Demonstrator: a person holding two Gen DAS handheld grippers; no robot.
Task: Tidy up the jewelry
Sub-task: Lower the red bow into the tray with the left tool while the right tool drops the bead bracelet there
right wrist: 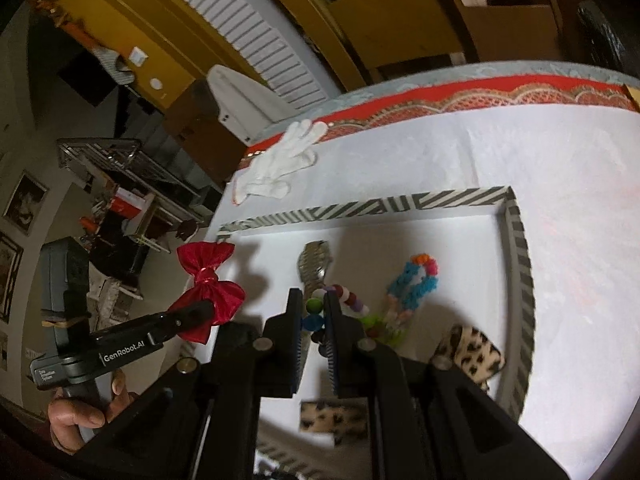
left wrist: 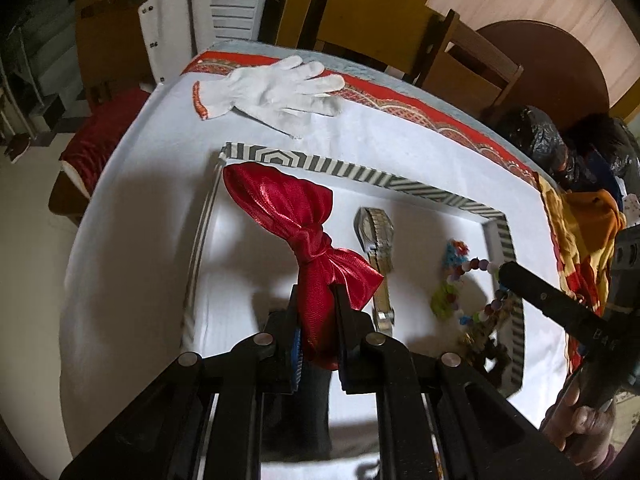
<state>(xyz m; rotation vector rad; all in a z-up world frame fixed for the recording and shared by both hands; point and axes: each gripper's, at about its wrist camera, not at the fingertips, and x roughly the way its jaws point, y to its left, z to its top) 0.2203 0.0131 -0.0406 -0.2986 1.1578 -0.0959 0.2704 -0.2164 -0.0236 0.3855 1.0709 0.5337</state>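
Left gripper (left wrist: 316, 320) clamps one wing of the red satin bow (left wrist: 296, 216), its two black fingers pressed against the fabric from either side, and the bow is lifted over the left part of the tray (left wrist: 400, 184), its free wing reaching up toward the far left corner. Right gripper (right wrist: 313, 316) is closed on a string of coloured beads (right wrist: 352, 300); round beads (green, blue, white, dark red) sit between and just beyond the fingertips, and the strand trails off to the right over the tray floor. From the left wrist view the same strand (left wrist: 476, 266) hangs from the tip of the right tool near the tray's right wall. Tray has a grey-and-white striped rim and a white floor, and it rests on a white cloth covering the table (right wrist: 580, 200). Lying in the tray: a metal wristwatch (left wrist: 376, 236) between bow and beads, a bright crocheted bracelet (right wrist: 416, 276) in blue, pink and orange to the right of the beads, and a leopard-print band (right wrist: 474, 350) close to the right wall; a second leopard-print piece (right wrist: 334, 418) shows low between the right tool's fingers. White work glove (left wrist: 276, 86) lies flat on the cloth beyond the tray, well apart from it, near the red patterned border (left wrist: 420, 110) of the table covering.
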